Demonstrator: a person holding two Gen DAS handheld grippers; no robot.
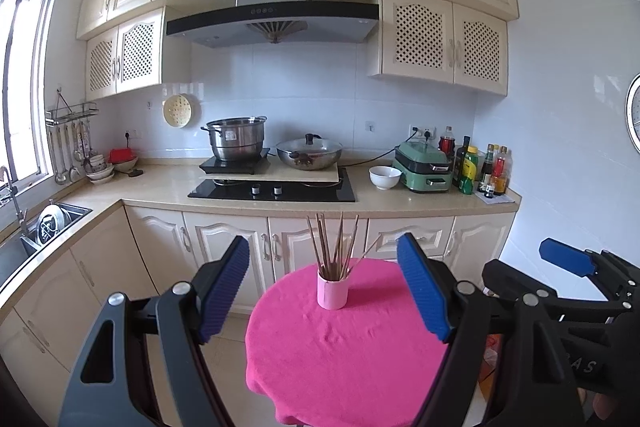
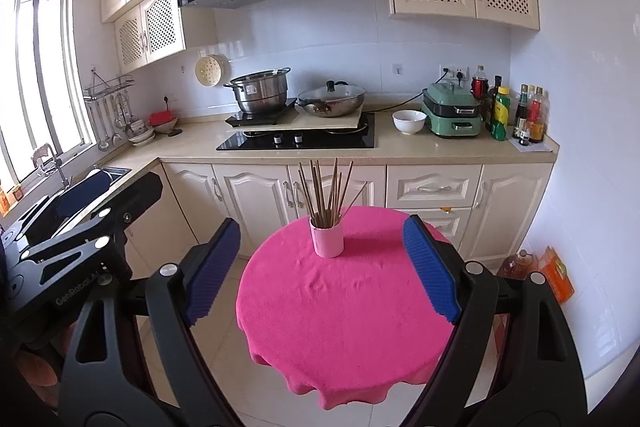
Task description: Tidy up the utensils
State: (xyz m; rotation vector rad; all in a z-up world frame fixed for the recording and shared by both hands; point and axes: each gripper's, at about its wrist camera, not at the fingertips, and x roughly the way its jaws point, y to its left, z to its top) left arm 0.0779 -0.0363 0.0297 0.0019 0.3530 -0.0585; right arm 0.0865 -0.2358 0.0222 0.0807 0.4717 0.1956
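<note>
Tabletop (image 2: 340, 327) draped in loose pink cloth, pink cup (image 2: 327, 237) of chopsticks (image 2: 326, 191) upright at its far side.
Left hand-held gripper (image 1: 324, 289) and right hand-held gripper (image 2: 322, 267) both hang wide open and empty, short of the cup; I'd guess a careless nudge topples it, or snags the wrinkled cloth.

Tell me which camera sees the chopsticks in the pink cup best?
The right wrist view. There the chopsticks stand larger and nearer the middle, fanning out of the pink cup on the pink tablecloth. The left wrist view shows the same chopsticks too, whole but smaller and a bit farther off.
</note>
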